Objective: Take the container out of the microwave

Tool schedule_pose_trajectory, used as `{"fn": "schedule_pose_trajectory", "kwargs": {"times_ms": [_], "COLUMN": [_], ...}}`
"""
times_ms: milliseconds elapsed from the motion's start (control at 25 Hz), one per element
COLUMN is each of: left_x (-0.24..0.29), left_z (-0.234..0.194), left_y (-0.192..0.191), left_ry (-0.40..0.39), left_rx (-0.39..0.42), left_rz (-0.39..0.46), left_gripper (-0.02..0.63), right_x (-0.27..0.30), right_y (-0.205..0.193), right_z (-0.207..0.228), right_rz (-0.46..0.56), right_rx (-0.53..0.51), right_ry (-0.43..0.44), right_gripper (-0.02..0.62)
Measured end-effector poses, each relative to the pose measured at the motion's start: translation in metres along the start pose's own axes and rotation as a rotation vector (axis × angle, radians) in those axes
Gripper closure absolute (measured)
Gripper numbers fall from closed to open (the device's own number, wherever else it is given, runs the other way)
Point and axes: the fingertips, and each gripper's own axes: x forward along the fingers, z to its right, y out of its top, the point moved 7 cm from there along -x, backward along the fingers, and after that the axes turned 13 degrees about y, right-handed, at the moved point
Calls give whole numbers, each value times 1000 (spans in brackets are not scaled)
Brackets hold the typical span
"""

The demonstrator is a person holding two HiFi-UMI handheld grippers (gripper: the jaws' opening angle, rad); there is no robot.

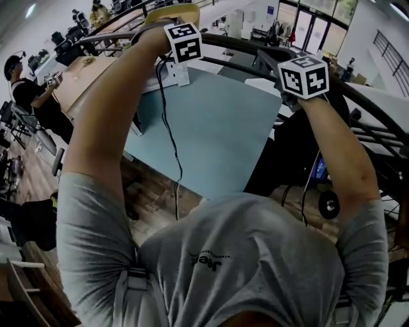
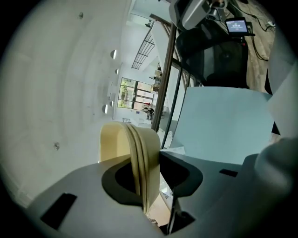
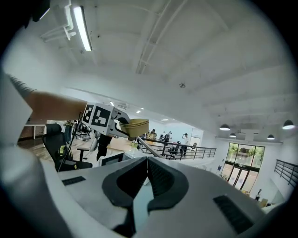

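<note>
The container (image 2: pixel 132 153) is a cream, ribbed bowl, and my left gripper (image 2: pixel 151 162) is shut on its rim, with the bowl's wall standing on edge between the jaws. In the head view the left gripper (image 1: pixel 174 29) is raised high at arm's length, with the container (image 1: pixel 171 13) at the top edge of the frame. The right gripper view shows the left gripper (image 3: pixel 122 124) carrying the container (image 3: pixel 136 127) up in the air. My right gripper (image 3: pixel 147 160) is shut with nothing in it, its pads meeting at the tips. It is raised too, right of the left gripper (image 1: pixel 301 75). No microwave is in view.
A pale blue tabletop (image 1: pixel 217 128) lies below both arms, with a cable hanging across it. A dark curved railing (image 1: pixel 364 102) runs behind it. A seated person (image 1: pixel 25 89) and desks are at the far left. A black office chair (image 3: pixel 53 139) stands at the left.
</note>
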Motion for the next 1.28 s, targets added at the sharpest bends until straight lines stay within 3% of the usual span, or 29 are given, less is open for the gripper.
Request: {"fn": "schedule_pose_trajectory", "kwargs": {"times_ms": [360, 520, 840, 1080, 1280], "left_x": [-43, -40, -12, -7, -2], "left_z": [34, 45, 72, 139, 198], "left_y": [85, 108, 157, 157, 167], "left_ry": [-22, -44, -49, -74, -149], "left_rx": [44, 65, 199, 254, 300], "left_rz": [136, 211, 432, 597, 671], "left_gripper": [474, 474, 474, 474, 474], "right_x": [-73, -78, -67, -29, -9], "right_y": [-29, -33, -55, -94, -126], "right_z": [0, 1, 18, -5, -14], "right_rz": [-23, -30, -57, -50, -58], "right_rx": [56, 88, 144, 186, 268], "right_ry": [-106, -158, -299, -400, -455], "right_gripper": [577, 577, 577, 577, 577]}}
